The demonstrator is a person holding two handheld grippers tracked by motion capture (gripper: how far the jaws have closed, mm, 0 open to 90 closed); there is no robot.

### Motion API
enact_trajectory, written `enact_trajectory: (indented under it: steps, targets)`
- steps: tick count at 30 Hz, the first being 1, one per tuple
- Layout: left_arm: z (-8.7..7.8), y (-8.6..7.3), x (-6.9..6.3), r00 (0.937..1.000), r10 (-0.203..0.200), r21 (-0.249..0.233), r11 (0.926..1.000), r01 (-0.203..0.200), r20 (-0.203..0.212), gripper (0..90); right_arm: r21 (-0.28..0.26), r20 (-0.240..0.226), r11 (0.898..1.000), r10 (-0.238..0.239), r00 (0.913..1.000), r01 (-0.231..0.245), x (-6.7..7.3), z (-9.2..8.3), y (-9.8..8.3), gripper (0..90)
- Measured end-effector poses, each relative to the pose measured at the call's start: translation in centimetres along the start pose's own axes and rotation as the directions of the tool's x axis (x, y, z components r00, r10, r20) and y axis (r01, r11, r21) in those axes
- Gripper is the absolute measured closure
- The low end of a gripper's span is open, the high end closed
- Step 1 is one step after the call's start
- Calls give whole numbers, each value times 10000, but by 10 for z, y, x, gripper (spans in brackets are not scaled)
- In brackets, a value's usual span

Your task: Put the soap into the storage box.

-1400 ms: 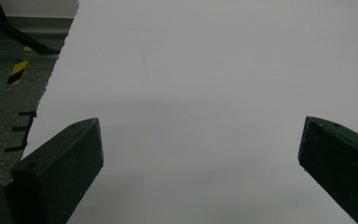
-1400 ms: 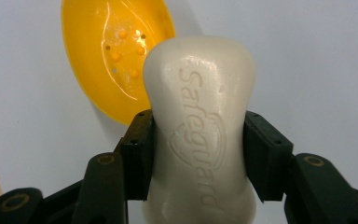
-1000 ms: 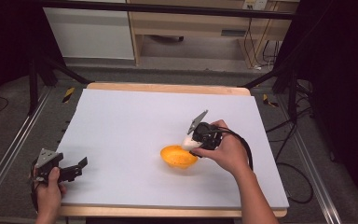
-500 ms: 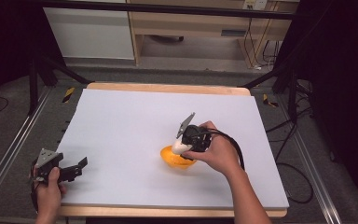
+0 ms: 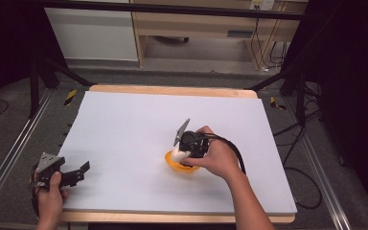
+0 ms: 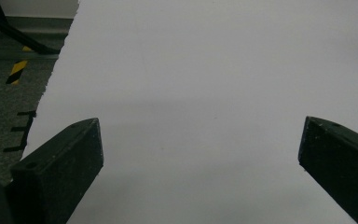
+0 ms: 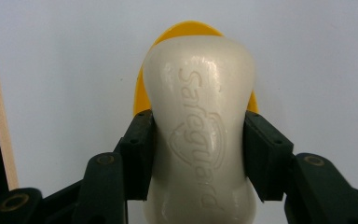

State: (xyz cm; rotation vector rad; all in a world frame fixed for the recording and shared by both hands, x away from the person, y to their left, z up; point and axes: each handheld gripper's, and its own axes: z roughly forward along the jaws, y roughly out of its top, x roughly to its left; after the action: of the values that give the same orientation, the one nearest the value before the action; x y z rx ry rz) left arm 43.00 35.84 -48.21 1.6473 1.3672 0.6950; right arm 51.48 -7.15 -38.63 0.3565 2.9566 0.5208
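Table (image 5: 139, 124) with a white top and a wooden edge, seen from the high view; grey floor (image 5: 9, 129) surrounds it. Right hand (image 5: 218, 158) reaches in over the middle of the table, holding the right gripper (image 5: 184, 151) above a yellow dish (image 5: 179, 165) that rests on the white surface. Left hand (image 5: 50, 196) holds the left gripper (image 5: 79, 172) at the near left corner of the table, well apart from the dish. In the left gripper view, its jaws stand spread wide over bare table with nothing between them. In the right gripper view, the right gripper's jaws pinch a cream soap bar (image 7: 200, 135) at its narrowed waist, one pad (image 7: 140, 154) on each side; the bar bears embossed lettering, and the yellow dish (image 7: 186, 29) shows behind its far end.
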Motion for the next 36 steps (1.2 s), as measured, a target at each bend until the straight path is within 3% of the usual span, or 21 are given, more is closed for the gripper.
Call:
enact_trajectory:
  steps: [3, 13, 14, 16, 18, 21, 24, 25, 28, 29, 30, 31, 32, 33, 34, 35, 36]
  targets:
    - [0, 0, 0, 10000, -36, -3, 10000, 36, 21, 0, 116, -11, 9998, -174, 9998, 174, -2, 6, 1, 495]
    - [0, 0, 0, 10000, -13, -4, 10000, 13, 16, 0, 321, -327, 9995, -34, 9995, 44, -2, 13, 1, 457]
    - [0, 0, 0, 10000, -38, -2, 10000, 38, 17, 0, -60, -293, 9999, 132, 9995, -134, -3, 10, -1, 363]
    - [0, 0, 0, 10000, -7, -5, 10000, 7, 14, 0, -326, -165, 9986, 413, 9990, -418, -5, 4, -4, 332]
    - [0, 0, 0, 10000, -9, 26, 10000, 9, 7, 0, -445, -77, 9982, 410, 9991, -413, -6, 1, -6, 321]
    - [0, 0, 0, 10000, -9, 25, 10000, 9, 5, 0, -891, 234, 9915, 973, 9950, -949, -9, -9, -15, 274]
    - [0, 0, 0, 10000, -20, 9, 10000, 20, 3, 0, -1236, 302, 9861, 1159, 9928, -1113, -11, -12, -20, 250]
    - [0, 0, 0, 10000, 3, 32, 10000, -3, -1, 0, -1459, 489, 9783, 1554, 9866, -1469, -13, -17, -28, 212]
    - [0, 0, 0, 10000, -9, 29, 10000, 9, 1, 0, -1705, 670, 9710, 1814, 9811, -1678, -15, -19, -34, 164]
    - [0, 0, 0, 10000, 2, 26, 10000, -2, -1, 0, -1940, 743, 9589, 2246, 9716, -2068, -16, -21, -41, 120]
    - [0, 0, 0, 10000, 2, 26, 10000, -2, -1, 0, -1940, 743, 9589, 2246, 9716, -2068, -16, -21, -41, 120]
    - [0, 0, 0, 10000, 47, 31, 10000, -47, -16, 0, -2158, 789, 9465, 2617, 9619, -2398, -18, -22, -48, 63]
    - [0, 0, 0, 10000, 47, 31, 10000, -47, -16, 0, -2158, 789, 9465, 2617, 9619, -2398, -18, -22, -48, 63]
    - [0, 0, 0, 10000, 45, 13, 10000, -45, -17, 0, -2355, 800, 9328, 2983, 9511, -2727, -19, -22, -55, 25]
    - [0, 0, 0, 10000, 45, 13, 10000, -45, -17, 0, -2355, 800, 9328, 2983, 9511, -2727, -19, -22, -55, 25]
    - [0, 0, 0, 10000, 58, 13, 10000, -58, -19, 0, -2548, 856, 9188, 3318, 9394, -3014, -20, -22, -62, 5]
    - [0, 0, 0, 10000, 58, 16, 10000, -58, -22, 0, -2601, 866, 9161, 3369, 9376, -3051, -21, -23, -63, 5]
